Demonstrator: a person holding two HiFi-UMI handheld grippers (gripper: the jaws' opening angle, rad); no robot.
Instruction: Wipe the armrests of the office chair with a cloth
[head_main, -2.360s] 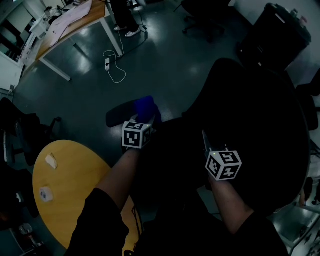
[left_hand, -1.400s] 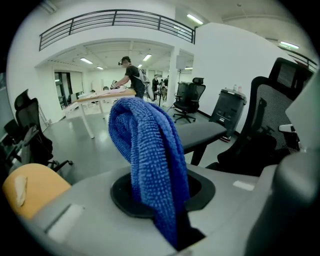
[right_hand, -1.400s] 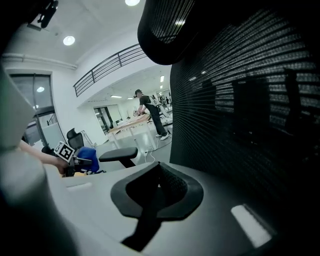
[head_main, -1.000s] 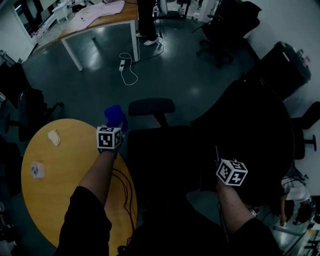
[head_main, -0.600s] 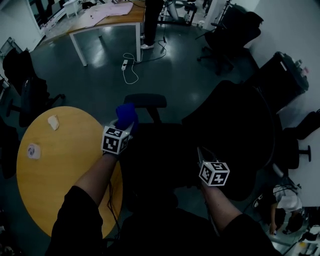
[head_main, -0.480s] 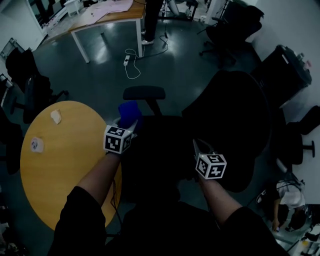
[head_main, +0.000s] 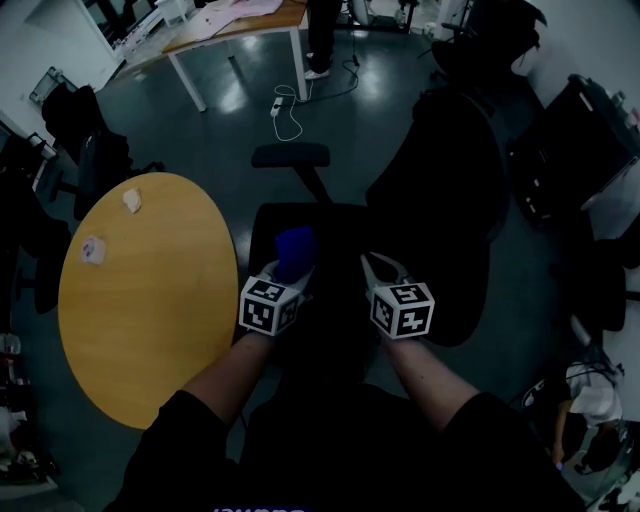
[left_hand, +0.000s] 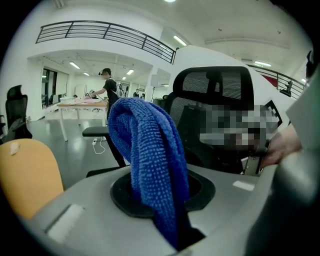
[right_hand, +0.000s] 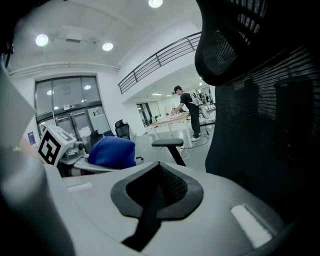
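Cloth (left_hand: 150, 160), blue, is pinched in the left gripper (head_main: 287, 268) and stands up from its jaws over the near part of the office chair (head_main: 330, 225), probably ready for the far armrest (head_main: 290, 155). Right gripper (head_main: 379, 267), just beside, has its jaws together on nothing, perhaps free to steady the chair. I cannot find the second armrest, because the seat is too dark

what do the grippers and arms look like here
The left gripper and right gripper have light grey bodies with a black recess around the jaws. Each carries a white cube with black square markers. The person wears black sleeves that leave the forearms bare.
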